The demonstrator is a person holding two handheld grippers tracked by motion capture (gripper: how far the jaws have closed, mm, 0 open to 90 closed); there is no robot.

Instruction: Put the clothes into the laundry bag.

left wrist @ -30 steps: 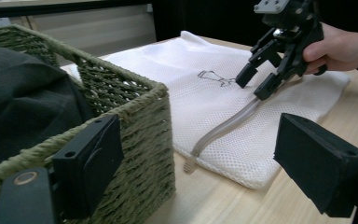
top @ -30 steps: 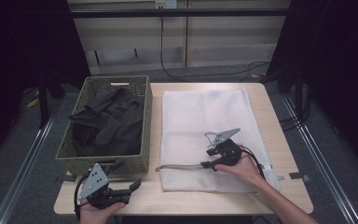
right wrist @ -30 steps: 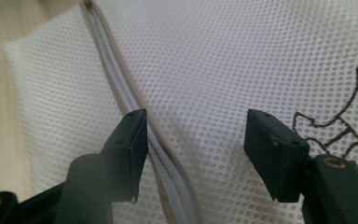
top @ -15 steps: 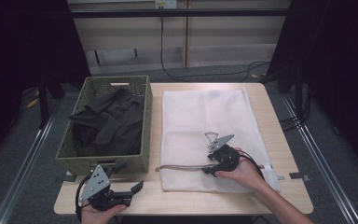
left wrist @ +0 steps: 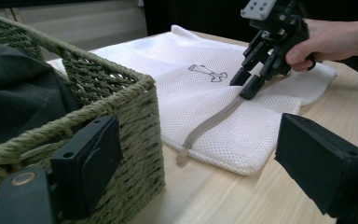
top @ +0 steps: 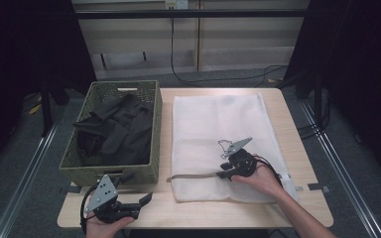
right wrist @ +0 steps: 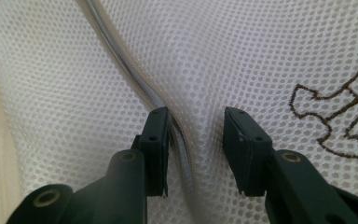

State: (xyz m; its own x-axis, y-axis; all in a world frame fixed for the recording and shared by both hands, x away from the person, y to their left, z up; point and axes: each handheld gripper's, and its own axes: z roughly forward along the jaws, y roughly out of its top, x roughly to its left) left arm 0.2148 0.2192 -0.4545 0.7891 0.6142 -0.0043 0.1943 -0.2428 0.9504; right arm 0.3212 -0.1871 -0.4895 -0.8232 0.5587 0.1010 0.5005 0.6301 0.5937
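Observation:
A white mesh bag lies flat on the table, with a grey zipper strip sticking out of its front left edge. My right gripper points down on the bag at the strip's inner end. Its jaws have just been closing. In the right gripper view a raised fold of mesh and the strip lie between the pads of the right gripper, with a gap still showing. My left gripper rests open and holds nothing at the front left. In its own view the left gripper faces the strip.
A woven basket full of dark clothes stands left of the bag, close to my left gripper. The bag bears a small brown embroidered figure. Bare wood runs along the table's front edge.
The right gripper has settled slightly lower onto the bag beside the strip. The left gripper and the basket have stayed where they were.

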